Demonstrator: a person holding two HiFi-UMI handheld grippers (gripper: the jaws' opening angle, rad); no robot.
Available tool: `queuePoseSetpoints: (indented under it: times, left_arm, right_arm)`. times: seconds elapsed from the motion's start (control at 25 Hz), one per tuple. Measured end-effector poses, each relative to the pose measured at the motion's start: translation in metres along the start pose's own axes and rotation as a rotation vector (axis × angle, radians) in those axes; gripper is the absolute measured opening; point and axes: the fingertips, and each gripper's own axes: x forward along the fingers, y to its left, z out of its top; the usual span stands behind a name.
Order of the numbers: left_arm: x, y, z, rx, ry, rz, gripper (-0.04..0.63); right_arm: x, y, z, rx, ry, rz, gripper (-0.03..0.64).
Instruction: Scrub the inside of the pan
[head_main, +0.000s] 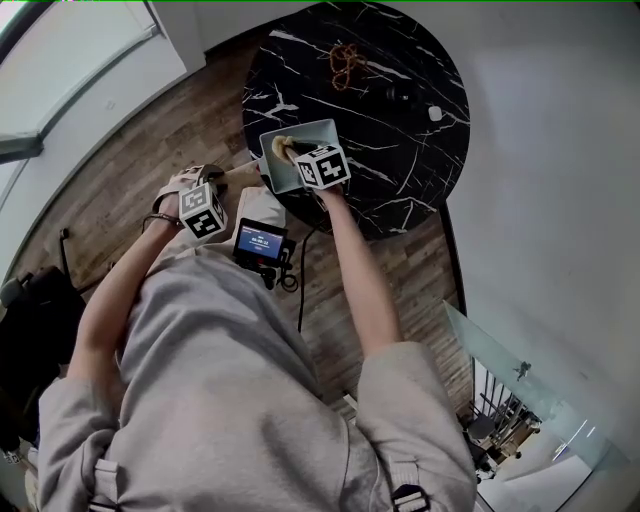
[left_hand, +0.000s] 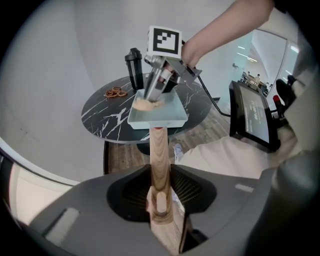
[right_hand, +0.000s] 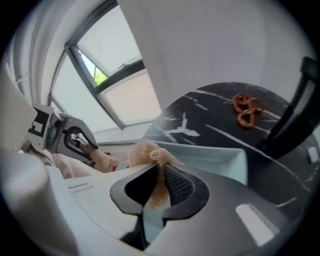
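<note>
**Pan at table edge, scrubber thinly held: slip risk at both grips**

**Head view.** The pan sits at the near edge of the round table. It lies just ahead of the left gripper and directly under the right gripper, whose jaws point down into it. Judgement: a hard stroke toward the edge could push the pan off the table, since only the handle grip restrains it. This view alone shows how little table lies on the near side of the pan. It shows neither jaw state.

**Left gripper view.** The jaws are closed on the wooden handle, which runs straight out ahead of them to the pan. Judgement: the grip sits near the handle's end, so downward scrubbing pressure could lever the pan up or twist the handle between the pads. Only this view shows the scrubber resting on the pan floor, and a black bottle standing just beyond the pan. A long stroke could knock that bottle.

**Right gripper view.** The jaws are clamped on a thin neck of the scrubber, and its bulk bunches out past the tips. Judgement: sideways drag could pull that neck free. Only this view shows how slight the hold is. The pan rim lies just beyond the jaws.
</note>
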Motion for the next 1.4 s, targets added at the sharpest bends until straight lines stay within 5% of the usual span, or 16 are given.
queuePoseSetpoints:
  times: [0.2, 0.4, 0.52, 0.88, 1.4]
  left_arm:
    - [0.000, 0.002, 0.000, 0.002, 0.003, 0.004, 0.123]
    - [0.001, 0.003, 0.001, 0.006, 0.012, 0.007, 0.123]
    - [0.001, 0.002, 0.002, 0.007, 0.010, 0.002, 0.123]
    - [0.000, 0.001, 0.001, 0.015, 0.011, -0.010, 0.124]
    - [0.005, 0.001, -0.002, 0.012, 0.057, -0.036, 0.126]
  right_arm:
    - [-0.046, -0.075, -0.003, -0.167, 0.060, -0.350, 0.063]
    - [-0.030, -0.081, -0.032, -0.424, 0.238, -0.438, 0.063]
    - [-0.017, -0.071, -0.050, -0.471, 0.276, -0.425, 0.060]
    - [-0.018, -0.048, -0.066, -0.126, 0.217, -0.270, 0.060]
    - [0.022, 0.046, -0.051, -0.116, 0.206, 0.002, 0.060]
